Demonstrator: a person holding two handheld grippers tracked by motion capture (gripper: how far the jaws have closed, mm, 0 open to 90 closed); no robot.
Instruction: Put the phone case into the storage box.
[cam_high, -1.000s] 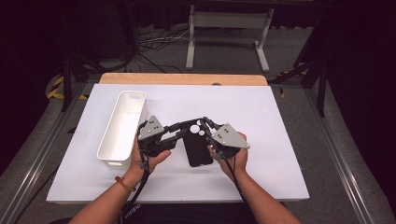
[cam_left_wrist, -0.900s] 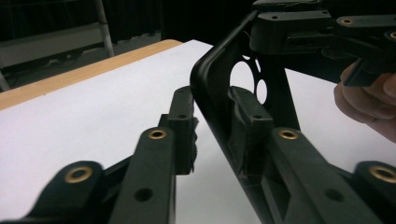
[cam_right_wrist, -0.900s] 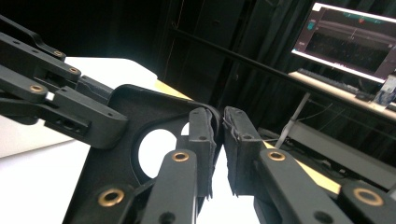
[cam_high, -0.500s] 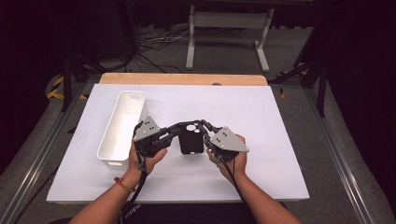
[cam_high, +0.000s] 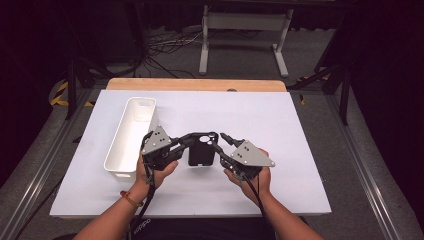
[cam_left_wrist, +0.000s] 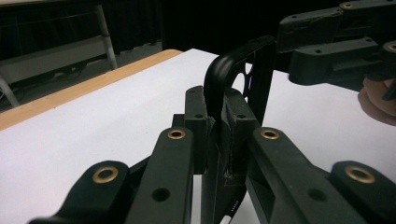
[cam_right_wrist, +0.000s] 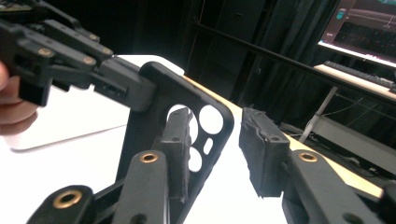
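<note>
Now left tool (cam_high: 192, 141) clamped on phone case (cam_high: 201, 152) edge, held upright above white surface (cam_high: 280, 130). Right tool (cam_high: 220, 142) just opening, pads astride opposite edge, not pressing. White bin (cam_high: 131, 135) just left. Free room right and ahead; wooden strip (cam_high: 195, 84), dark floor beyond.

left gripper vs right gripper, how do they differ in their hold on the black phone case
The left gripper is shut on the black phone case's edge; the right gripper has just been opening, pads off, one corner of the case between its jaws. The left sits nearer the white bin. Both meet at the lifted case.
</note>
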